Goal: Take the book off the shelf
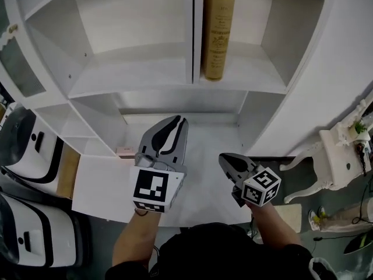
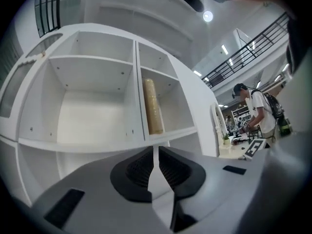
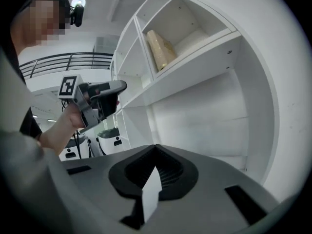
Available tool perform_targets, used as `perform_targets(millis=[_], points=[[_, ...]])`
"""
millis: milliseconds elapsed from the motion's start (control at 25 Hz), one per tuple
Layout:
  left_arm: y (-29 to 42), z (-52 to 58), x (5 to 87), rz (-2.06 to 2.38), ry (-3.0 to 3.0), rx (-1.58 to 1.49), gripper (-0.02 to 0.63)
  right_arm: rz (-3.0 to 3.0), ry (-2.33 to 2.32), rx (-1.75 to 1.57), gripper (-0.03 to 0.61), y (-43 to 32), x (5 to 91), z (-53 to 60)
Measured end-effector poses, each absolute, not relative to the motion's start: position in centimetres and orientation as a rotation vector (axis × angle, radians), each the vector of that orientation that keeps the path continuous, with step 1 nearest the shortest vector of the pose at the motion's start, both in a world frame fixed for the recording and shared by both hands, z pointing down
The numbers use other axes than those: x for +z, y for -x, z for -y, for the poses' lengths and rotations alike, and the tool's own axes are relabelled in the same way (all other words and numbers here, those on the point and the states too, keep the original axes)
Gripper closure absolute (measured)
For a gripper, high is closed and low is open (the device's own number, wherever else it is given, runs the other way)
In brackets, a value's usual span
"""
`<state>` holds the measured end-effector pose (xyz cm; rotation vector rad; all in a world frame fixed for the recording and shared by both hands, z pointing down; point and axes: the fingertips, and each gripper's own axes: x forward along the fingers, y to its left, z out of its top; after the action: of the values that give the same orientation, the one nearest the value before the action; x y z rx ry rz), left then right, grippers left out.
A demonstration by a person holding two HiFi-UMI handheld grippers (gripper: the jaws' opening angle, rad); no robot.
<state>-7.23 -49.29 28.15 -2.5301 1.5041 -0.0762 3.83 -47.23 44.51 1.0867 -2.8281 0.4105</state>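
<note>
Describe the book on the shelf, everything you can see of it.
The book is a thick hardback, tan to mustard in colour, with dark print and ornament on the spine, too small to read. It stands upright, spine out, in the upper right compartment of the white shelf, its foot on the shelf board and its left side close against the centre divider. It is the only thing in that compartment. Neither the left gripper nor the right gripper touches it.

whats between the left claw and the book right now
Nothing but air and the front edge of the shelf board the book stands on. The left gripper view shows this, looking past the left claw.
</note>
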Motion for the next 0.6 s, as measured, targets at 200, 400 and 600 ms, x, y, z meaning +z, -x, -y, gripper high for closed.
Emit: perform_targets(millis=[200, 400, 600], points=[[9.4, 49.0, 34.1, -1.505, 2.668, -0.149, 0.574, 2.803, -1.086, 0.336, 0.565, -2.5, 44.9, 45.3], [10.0, 48.5, 38.7, -1.545, 2.739, -0.207, 0.575, 2.791, -1.114, 0.273, 0.565, -3.3, 45.0, 45.1], [9.5, 48.3, 41.8, -1.609, 2.773, -0.238, 0.575, 2.807, -1.13, 0.264, 0.566, -5.4, 44.7, 45.0]])
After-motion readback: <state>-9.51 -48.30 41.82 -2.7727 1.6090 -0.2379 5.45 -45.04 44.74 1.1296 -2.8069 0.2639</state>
